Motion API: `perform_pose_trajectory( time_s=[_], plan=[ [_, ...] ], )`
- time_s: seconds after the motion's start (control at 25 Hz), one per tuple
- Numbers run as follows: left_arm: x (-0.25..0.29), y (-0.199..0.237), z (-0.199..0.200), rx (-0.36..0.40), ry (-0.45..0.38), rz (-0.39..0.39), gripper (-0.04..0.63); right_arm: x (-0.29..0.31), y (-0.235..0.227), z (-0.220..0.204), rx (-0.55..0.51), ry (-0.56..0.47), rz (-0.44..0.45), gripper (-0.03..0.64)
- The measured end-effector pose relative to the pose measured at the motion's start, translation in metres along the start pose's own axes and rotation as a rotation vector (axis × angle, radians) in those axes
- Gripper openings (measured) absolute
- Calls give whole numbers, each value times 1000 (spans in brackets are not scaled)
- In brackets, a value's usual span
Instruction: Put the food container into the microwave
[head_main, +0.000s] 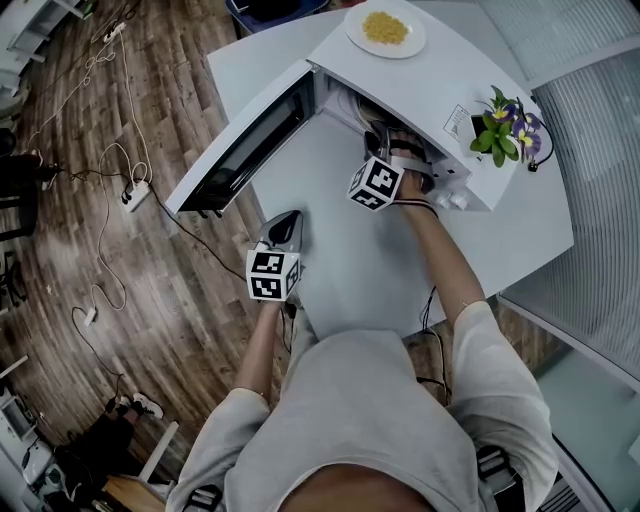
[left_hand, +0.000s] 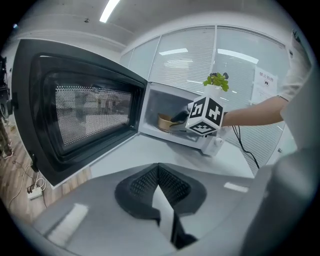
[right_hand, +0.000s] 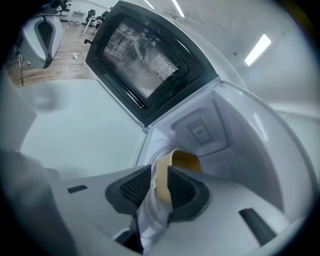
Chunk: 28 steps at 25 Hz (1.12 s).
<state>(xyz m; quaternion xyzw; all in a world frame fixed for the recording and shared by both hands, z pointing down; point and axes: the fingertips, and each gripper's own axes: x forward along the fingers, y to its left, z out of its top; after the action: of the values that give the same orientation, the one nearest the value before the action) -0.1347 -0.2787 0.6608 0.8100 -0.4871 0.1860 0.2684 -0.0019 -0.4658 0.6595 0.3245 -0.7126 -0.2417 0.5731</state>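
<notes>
Both grippers show the stage. The food container (right_hand: 183, 159) sits inside the cavity of the open microwave (head_main: 420, 95), and the right gripper (right_hand: 159, 173) reaches in to it. Its jaws stand part-open astride the container's near wall. A pale strip shows between the left pad and the wall, so I judge they are not pressing. The left gripper (left_hand: 158, 169) hovers over the desk (head_main: 340, 265) near the door (head_main: 240, 150), its jaws together on nothing.

The step in hand looks like letting go and backing out. To do it well, the jaws should widen until neither pad touches the rim. They should then lift a little and draw straight back along the line they point, so the light container is neither dragged nor tipped. The marker cube must clear the cavity's upper edge before the door swings.
</notes>
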Motion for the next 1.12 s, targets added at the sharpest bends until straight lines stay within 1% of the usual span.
perform_pose_trajectory(
  time_s=[0.08, 0.28, 0.44, 0.6, 0.92, 1.12],
  plan=[
    [-3, -1, -1, 2, -1, 1, 11, -5, 2, 1, -6, -2, -10, 90],
    [-14, -4, 3, 11, -12, 2, 11, -19, 12, 3, -5, -5, -6, 38],
    [-20, -7, 9, 23, -27, 2, 11, -33, 14, 4, 11, -12, -7, 20],
    [-25, -14, 12, 36, -36, -2, 11, -47, 19, 2, 39, -20, 1, 15],
    [-33, -27, 21, 67, -53, -9, 11, -80, 21, -1, 189, -60, 6, 14],
    [-38, -31, 26, 75, -61, -4, 11, -105, 18, 1, 322, -103, 16, 14]
  ],
)
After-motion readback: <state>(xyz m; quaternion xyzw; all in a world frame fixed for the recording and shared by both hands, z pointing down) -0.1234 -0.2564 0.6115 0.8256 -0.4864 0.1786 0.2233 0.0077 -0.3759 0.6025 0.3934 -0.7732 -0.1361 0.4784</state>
